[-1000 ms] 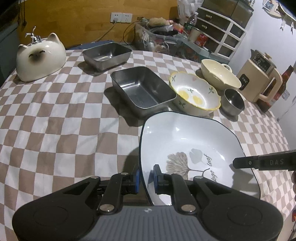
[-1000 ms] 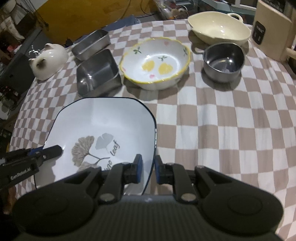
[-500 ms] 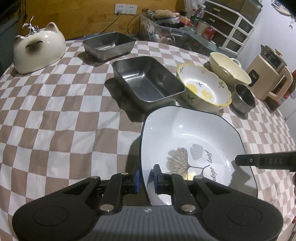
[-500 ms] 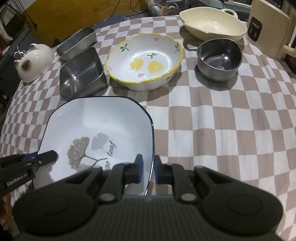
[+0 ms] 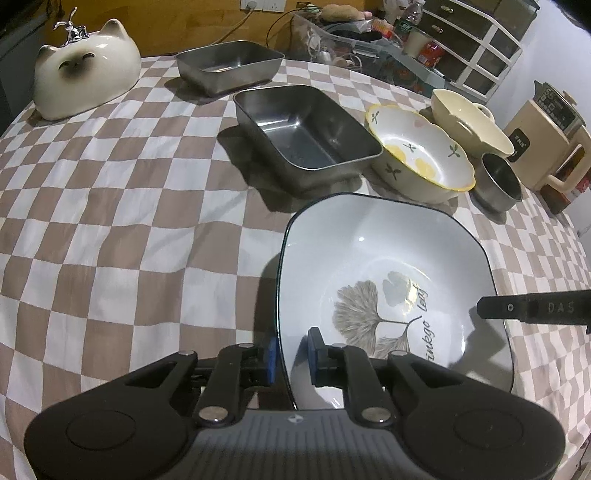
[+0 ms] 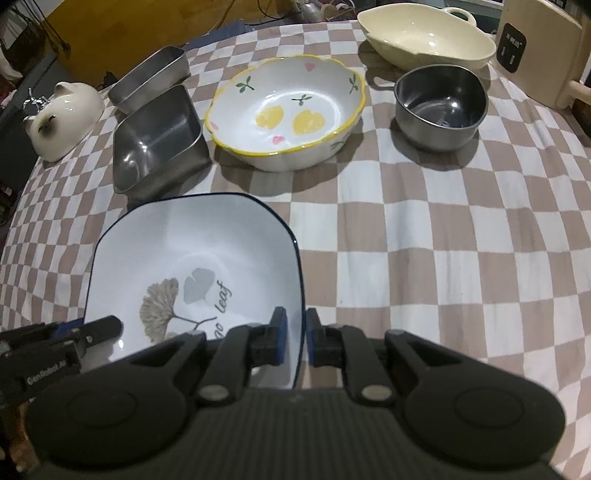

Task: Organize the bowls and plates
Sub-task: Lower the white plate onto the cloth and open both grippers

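Both grippers clamp opposite rims of the square plate (image 5: 376, 273), the left gripper (image 5: 291, 356) on its left edge, the right gripper (image 6: 295, 341) on its right, holding it just before the steel pan (image 5: 306, 136) and flowered bowl (image 6: 286, 110) on the checked table (image 5: 110, 206). Whether it rests on the cloth is unclear. The carrying step looks underway; next, both hands must travel level toward a stacking spot.

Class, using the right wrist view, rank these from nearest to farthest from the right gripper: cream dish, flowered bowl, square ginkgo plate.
1. Square ginkgo plate: clamped in the right gripper, on its left.
2. Flowered bowl: straight ahead, mid-table.
3. Cream dish: far right, at the back.
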A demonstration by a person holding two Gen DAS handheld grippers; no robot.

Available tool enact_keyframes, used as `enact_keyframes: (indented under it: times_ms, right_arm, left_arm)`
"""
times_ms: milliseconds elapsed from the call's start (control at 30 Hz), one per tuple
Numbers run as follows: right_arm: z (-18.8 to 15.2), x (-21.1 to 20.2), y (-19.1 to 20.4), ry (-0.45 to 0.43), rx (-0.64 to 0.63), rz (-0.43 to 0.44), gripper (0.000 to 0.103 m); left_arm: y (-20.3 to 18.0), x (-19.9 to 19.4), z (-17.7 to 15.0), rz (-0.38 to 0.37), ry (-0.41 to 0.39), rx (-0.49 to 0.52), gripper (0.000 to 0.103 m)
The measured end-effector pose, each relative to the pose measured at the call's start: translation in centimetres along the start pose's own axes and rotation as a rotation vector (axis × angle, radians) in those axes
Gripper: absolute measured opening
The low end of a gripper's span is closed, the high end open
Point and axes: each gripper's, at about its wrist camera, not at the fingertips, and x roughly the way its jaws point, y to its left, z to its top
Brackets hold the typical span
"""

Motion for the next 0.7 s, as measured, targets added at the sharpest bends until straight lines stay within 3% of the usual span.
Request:
enact_keyframes:
  times_ms: [700]
  right_arm:
    - [-2.2,-0.4,-0.3,-0.044,0.001,0.021,0.013]
  left_arm:
    - [0.0,-0.2,-0.1,-0.011,0.016,0.028,0.020]
